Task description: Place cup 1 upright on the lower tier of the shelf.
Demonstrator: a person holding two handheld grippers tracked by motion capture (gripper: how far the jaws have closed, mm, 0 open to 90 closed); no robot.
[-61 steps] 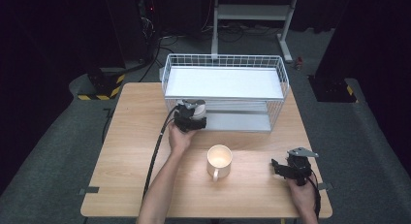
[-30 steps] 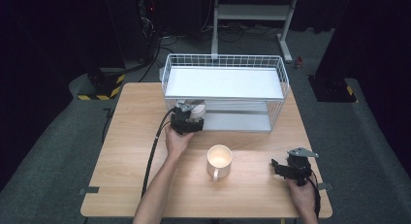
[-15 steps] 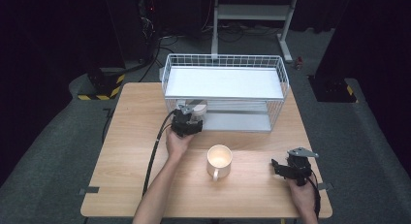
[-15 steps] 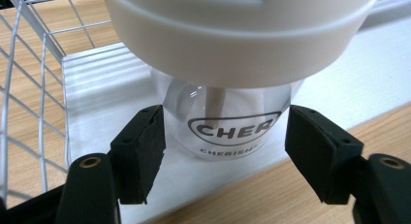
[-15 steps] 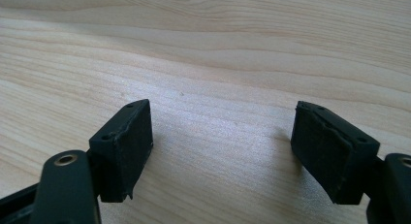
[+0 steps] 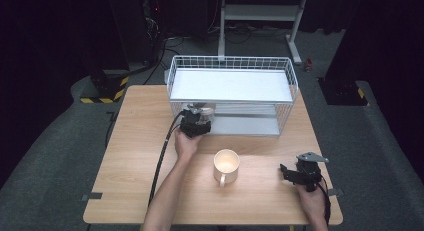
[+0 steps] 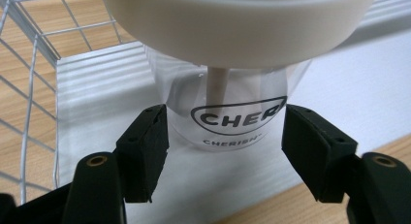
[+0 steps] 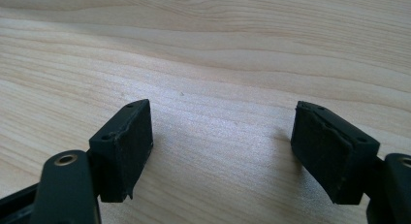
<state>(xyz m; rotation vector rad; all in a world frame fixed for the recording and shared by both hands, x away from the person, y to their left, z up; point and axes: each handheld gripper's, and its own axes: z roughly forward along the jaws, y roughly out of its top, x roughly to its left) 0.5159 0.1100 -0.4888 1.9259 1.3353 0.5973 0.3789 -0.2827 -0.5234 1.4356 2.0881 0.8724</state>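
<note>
- Dark floor surrounds a light wooden surface (image 6: 130, 156), with a black rack and a metal stand in the shadows at the far side.
- At the far edge of the surface stands a white wire basket (image 6: 232, 66) with 2 levels: a white panel on top and a lower white shelf open toward the near side.
- Near the middle of the surface sits a cream mug (image 6: 226, 165), upright, its handle pointing to the near side.
- At the left near corner of the basket, the left hand-held gripper (image 6: 195, 122) reaches into the lower level, with a black cable trailing back along the forearm.
- Seen from the left gripper view, its 2 jaws are spread on either side of a clear cup (image 7: 228, 105) with a cream lid, a cream straw inside and a dark logo; whether the pads touch the cup cannot be told.
- The cup stands on the lower white shelf of the basket.
- On the near right of the surface, well apart from the mug, the right hand-held gripper (image 6: 295, 173) rests low, its jaws spread wide over bare wood with nothing between them.
</note>
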